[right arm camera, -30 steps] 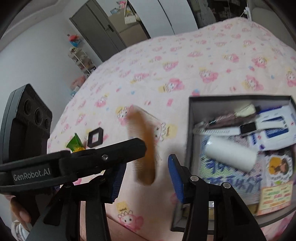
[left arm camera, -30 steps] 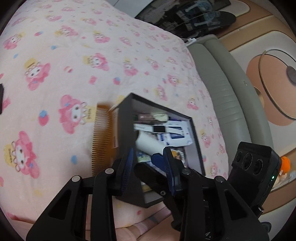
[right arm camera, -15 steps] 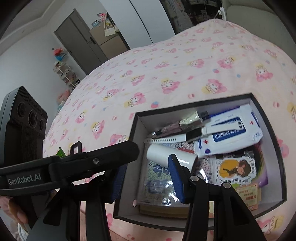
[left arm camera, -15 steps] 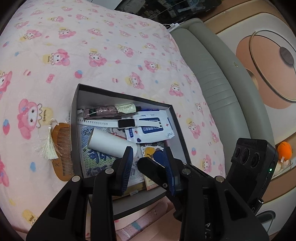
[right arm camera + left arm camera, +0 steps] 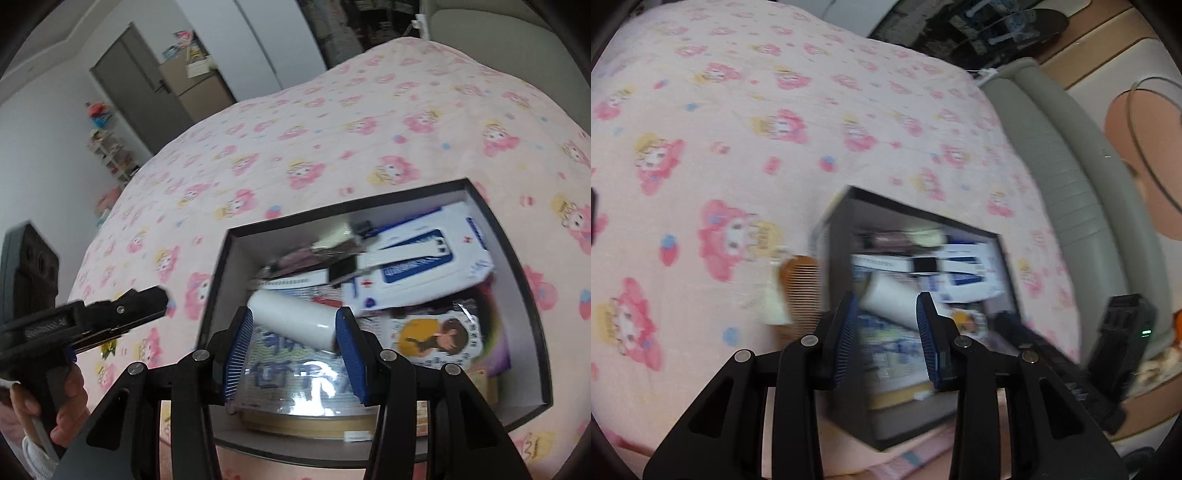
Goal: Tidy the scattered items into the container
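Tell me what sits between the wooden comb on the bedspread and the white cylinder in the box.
In the left wrist view, only the dark box's side wall separates the brown wooden comb outside from the white cylinder inside.

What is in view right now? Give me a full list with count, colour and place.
box: 1, black outside, pale inside, on the bed
white tube: 1, white, lying in the box, seen between the right jaws
blue and white packet: 1, in the box, far side
cartoon card: 1, yellow and brown figure, in the box, right side
printed booklet: 1, blue print, under the tube
comb: 1, brown, on the bedspread beside the box, outside it
bedspread: 1, pink with cartoon print
headboard: 1, grey-green, padded, beside the bed
left gripper: black, blue pads, jaws open, empty
right gripper: black, blue pads, jaws open, empty
hand: 1, holding the left gripper's handle
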### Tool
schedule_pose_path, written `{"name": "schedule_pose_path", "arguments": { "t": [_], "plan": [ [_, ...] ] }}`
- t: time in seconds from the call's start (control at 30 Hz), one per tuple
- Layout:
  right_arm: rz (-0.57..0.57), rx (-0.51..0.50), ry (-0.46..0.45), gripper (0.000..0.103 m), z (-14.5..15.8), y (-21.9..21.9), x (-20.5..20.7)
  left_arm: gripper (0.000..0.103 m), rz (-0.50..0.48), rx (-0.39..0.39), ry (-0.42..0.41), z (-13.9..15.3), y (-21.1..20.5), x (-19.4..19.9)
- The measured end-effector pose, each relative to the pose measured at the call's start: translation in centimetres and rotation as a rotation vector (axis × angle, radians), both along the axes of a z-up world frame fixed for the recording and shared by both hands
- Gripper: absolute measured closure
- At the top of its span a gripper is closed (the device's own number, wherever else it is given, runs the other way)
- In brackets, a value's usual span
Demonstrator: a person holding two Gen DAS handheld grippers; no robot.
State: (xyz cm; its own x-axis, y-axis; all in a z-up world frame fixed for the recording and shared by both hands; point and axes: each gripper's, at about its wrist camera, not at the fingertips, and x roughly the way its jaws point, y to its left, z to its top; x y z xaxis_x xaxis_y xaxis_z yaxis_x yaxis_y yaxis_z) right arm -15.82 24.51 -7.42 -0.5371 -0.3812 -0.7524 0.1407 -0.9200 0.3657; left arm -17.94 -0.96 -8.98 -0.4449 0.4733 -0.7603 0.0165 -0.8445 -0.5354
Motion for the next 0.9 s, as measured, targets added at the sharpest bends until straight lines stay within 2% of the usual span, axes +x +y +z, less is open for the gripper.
{"name": "schedule_pose_path", "arguments": {
  "t": [0.07,0.1,0.2,0.27,0.4,0.53,0.6,0.63,0.73,0.8,0.87,0.9],
  "plan": [
    [0.029,-0.012,0.004,0.059,0.0,-0.5,0.1,0.071,0.049,-0.051,-0.050,-2.1,-1.9,-0.3],
    [0.053,-0.001,0.007,0.059,0.0,-1.3,0.2,0.071,0.071,-0.052,-0.083,-3.5,-2.9,-0.4],
    [0.113,0.031,0.008,0.059,-0.2,-3.9,0.3,0.071,0.097,0.019,-0.183,-7.6,-4.8,-0.2],
    [0.140,0.038,-0.004,0.059,-0.4,-5.4,0.6,0.071,0.090,0.063,-0.219,-9.7,-5.1,0.2],
    [0.200,0.033,-0.016,0.059,-0.5,-8.1,1.6,0.070,0.043,0.152,-0.250,-11.9,-4.4,-0.2],
    [0.221,0.017,-0.015,0.059,-0.5,-9.9,2.2,0.068,0.033,0.172,-0.291,-14.0,-3.3,-0.9],
    [0.218,0.026,-0.029,0.059,-0.9,-10.4,2.1,0.057,0.034,0.214,-0.308,-15.0,-2.9,-1.0],
    [0.217,0.030,-0.035,0.059,-1.2,-10.7,2.1,0.057,0.034,0.220,-0.309,-15.3,-2.7,-1.0],
    [0.213,0.044,-0.055,0.059,-1.8,-11.5,1.9,0.064,0.036,0.215,-0.307,-15.4,-2.7,-0.8],
    [0.211,0.049,-0.060,0.059,-2.0,-12.0,1.9,0.080,0.048,0.203,-0.293,-15.0,-3.2,-0.3],
    [0.212,0.052,-0.058,0.059,-2.0,-12.5,2.1,0.088,0.061,0.196,-0.278,-14.4,-3.7,0.4],
    [0.213,0.054,-0.057,0.059,-1.9,-12.8,2.2,0.089,0.062,0.175,-0.271,-14.0,-3.8,0.7]
  ]
}}
